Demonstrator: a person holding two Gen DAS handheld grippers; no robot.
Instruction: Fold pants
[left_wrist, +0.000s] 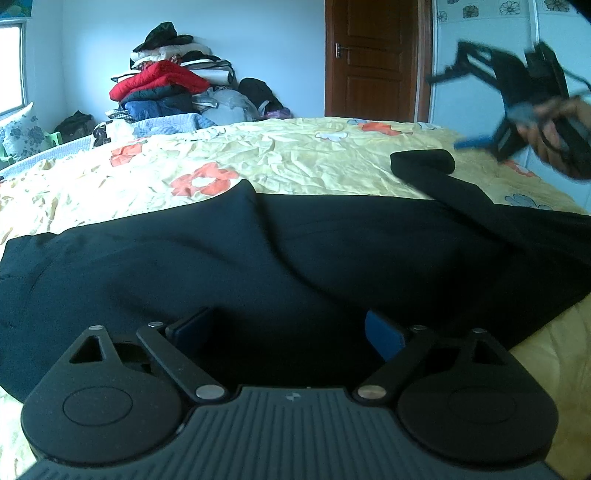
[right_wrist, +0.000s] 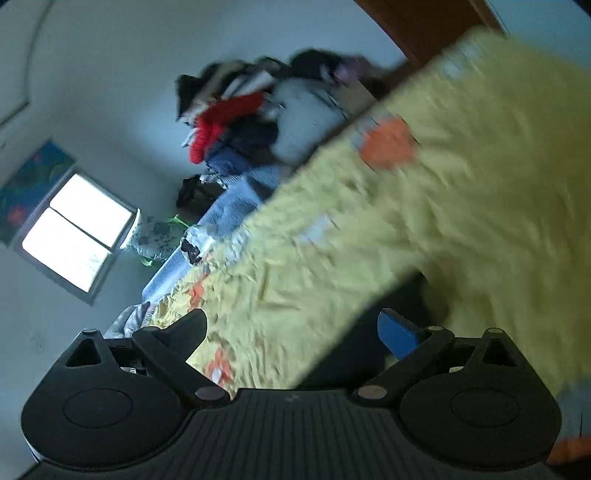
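While the soft, limp black fabric pants (left_wrist: 295, 258) are spread across the yellow flower-printed bed sheet (left_wrist: 295, 155), the left gripper (left_wrist: 291, 332) is held over them, jaws parted and empty; the right gripper (right_wrist: 291, 332) is raised, jaws likewise parted; a hem or waistband edge is judged the best hold.

Black pants (left_wrist: 258, 258) cover the near bedsheet (left_wrist: 295, 155); its far half lies open up to the clothes pile (left_wrist: 166, 85).

Black left gripper (left_wrist: 291, 332) with blue pads (left_wrist: 384, 334), silver rivets, ribbed grey housing.
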